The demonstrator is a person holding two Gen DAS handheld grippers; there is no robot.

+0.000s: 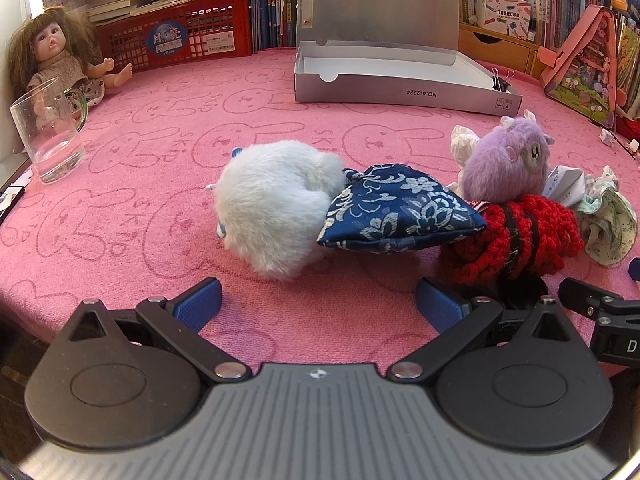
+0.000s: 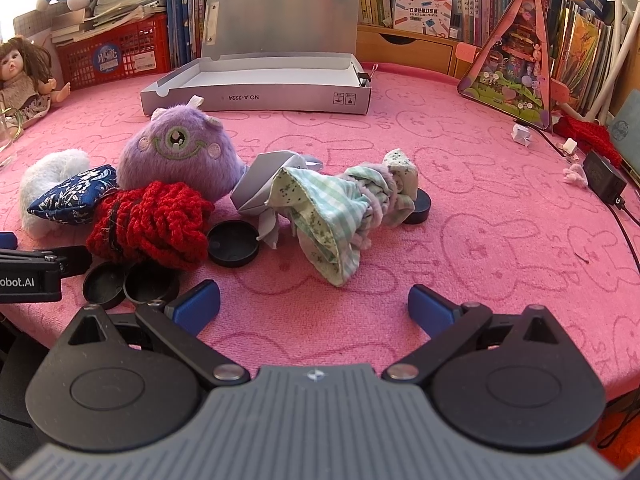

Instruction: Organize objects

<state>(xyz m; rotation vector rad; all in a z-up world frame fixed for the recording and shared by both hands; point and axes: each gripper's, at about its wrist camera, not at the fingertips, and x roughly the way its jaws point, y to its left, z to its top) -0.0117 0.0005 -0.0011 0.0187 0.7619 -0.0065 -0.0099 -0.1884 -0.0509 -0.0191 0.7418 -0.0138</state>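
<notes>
Blue-padded left claw point(image 1: 318, 306), right claw point(image 2: 314, 304) spread, low over pink cloth point(image 2: 480, 216)

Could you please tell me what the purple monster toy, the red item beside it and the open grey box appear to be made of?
Purple monster toy: short plush fur, fuzzy outline, embroidered eye and smile. Red item: chunky knitted or crocheted yarn, visible looped strands, with a dark band. Open grey box: probably thin card or plastic sheet with a dull silver finish; folded edges and printed markings show.
</notes>
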